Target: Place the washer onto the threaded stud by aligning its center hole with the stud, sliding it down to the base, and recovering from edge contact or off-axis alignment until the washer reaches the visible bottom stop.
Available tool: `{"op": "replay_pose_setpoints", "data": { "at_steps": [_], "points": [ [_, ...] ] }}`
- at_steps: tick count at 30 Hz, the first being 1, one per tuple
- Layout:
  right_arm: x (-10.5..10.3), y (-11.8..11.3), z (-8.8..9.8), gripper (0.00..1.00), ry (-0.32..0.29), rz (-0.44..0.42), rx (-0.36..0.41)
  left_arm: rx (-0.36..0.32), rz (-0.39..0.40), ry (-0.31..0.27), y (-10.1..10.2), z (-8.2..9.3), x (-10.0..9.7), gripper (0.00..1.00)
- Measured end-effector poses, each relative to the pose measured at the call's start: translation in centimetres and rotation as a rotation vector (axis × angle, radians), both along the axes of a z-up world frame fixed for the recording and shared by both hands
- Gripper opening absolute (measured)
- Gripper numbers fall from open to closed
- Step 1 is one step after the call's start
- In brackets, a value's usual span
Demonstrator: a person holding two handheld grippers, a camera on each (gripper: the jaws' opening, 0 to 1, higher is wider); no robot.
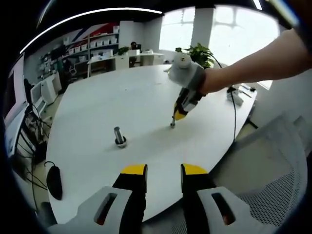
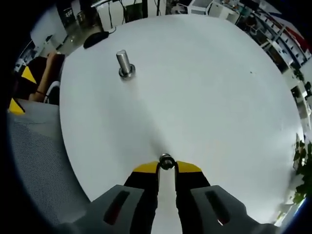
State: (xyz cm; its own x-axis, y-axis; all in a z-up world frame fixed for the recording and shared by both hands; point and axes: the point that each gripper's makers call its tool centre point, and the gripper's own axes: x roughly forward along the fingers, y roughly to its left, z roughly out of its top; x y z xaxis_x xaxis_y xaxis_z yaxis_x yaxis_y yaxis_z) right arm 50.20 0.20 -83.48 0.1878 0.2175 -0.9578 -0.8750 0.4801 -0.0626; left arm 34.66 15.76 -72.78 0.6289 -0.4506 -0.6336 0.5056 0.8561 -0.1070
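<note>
At the bottom centre of the right gripper view, the right gripper [image 2: 166, 167] pinches the washer [image 2: 166, 161] between its yellow tips, low over the white table [image 2: 204, 87]. The threaded stud [image 2: 125, 64] stands upright at upper left, well apart. In the left gripper view, the left gripper [image 1: 164, 170] hangs narrowly parted, holding nothing.

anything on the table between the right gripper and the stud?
No. In the right gripper view, bare white table runs from the right gripper, jaws at the washer, to the stud.
</note>
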Motion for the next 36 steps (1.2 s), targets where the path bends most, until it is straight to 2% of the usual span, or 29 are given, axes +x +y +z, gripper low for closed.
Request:
{"op": "replay_pose_setpoints", "data": {
  "at_steps": [7,19,23,26,29,31,36],
  "points": [
    [-0.3,-0.3,-1.8,0.14,0.022,-0.018,-0.008,0.014,-0.008,0.014,-0.1,-0.3,-0.2,0.25],
    [-0.8,-0.4,-2.1,0.17,0.033,-0.026,0.012,0.027,-0.007,0.018,0.0,-0.5,-0.3,0.26],
    [-1.0,-0.5,-2.0,0.2,0.023,-0.024,0.014,0.04,-0.013,0.021,0.0,-0.7,-0.4,0.26],
    [-1.1,-0.7,-1.4,0.26,-0.001,-0.049,0.04,0.049,-0.017,0.017,0.0,-0.6,-0.4,0.26],
    [-1.9,-0.9,-0.6,0.26,-0.013,-0.071,0.077,0.031,-0.014,0.006,-0.2,-0.3,-0.2,0.27],
    [-2.2,-1.4,0.1,0.26,-0.043,-0.064,0.089,0.031,-0.017,0.005,-0.2,-0.3,-0.2,0.28],
    [-2.8,-2.1,2.9,0.26,-0.125,-0.106,0.178,0.034,-0.03,0.007,-0.4,-0.4,-0.3,0.28]
  ]
}}
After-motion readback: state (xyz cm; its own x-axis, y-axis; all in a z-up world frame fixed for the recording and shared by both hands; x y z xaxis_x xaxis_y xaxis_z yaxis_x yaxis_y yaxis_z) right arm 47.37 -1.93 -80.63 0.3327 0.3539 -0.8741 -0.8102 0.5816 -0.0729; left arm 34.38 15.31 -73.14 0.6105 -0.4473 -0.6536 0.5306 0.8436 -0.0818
